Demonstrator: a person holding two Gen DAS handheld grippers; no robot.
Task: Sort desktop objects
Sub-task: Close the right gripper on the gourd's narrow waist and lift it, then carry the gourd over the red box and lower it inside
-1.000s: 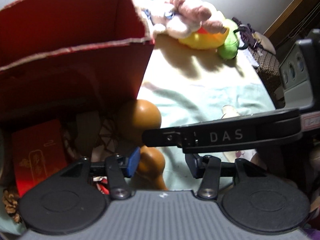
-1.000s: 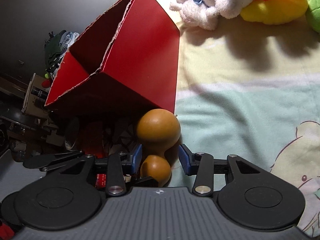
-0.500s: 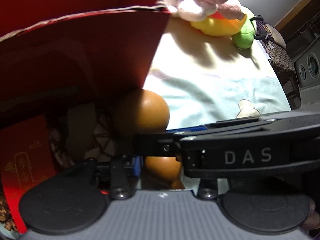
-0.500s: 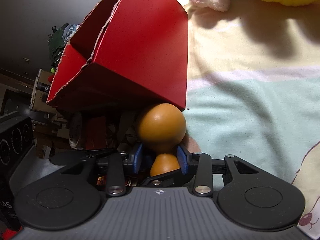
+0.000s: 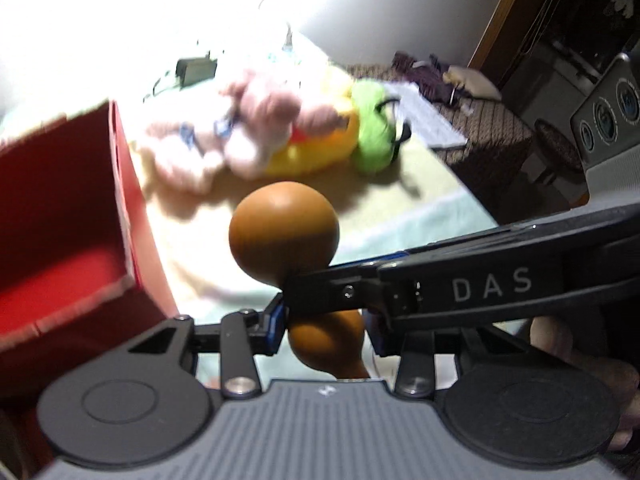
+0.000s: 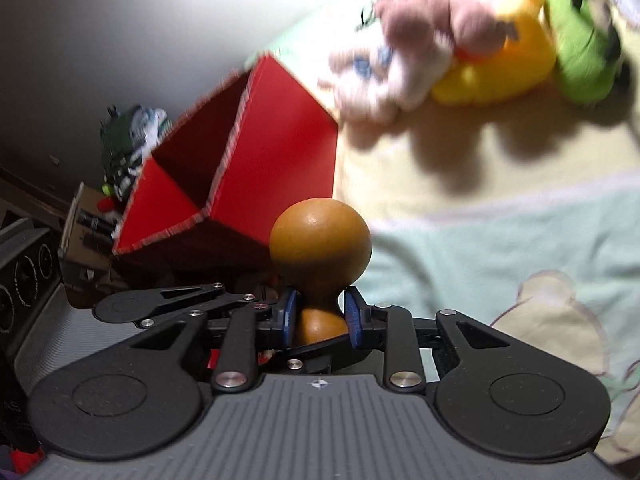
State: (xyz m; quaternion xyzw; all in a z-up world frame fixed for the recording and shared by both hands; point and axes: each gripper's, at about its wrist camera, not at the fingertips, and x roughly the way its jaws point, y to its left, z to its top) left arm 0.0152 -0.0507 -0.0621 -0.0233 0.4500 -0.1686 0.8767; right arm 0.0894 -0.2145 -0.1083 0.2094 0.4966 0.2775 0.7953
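A brown gourd with two lobes hangs in the air, big lobe away from me. My left gripper is shut on its small lobe; one blue pad shows, the other is hidden behind the right gripper's black finger. In the right wrist view my right gripper has the gourd's narrow waist between its blue pads; its jaws are closing and the pads touch the waist. The left gripper's linkage shows at the left. A red cardboard box stands open-topped to the left.
Pink, yellow and green plush toys lie at the far side of the pale yellow and green cloth. A black charger lies behind them. Dark furniture and an appliance with dials stand to the right.
Both grippers closed on the gourd and lifted it from the foot of the red box. The views rose, so the box's open top and the plush toys show more.
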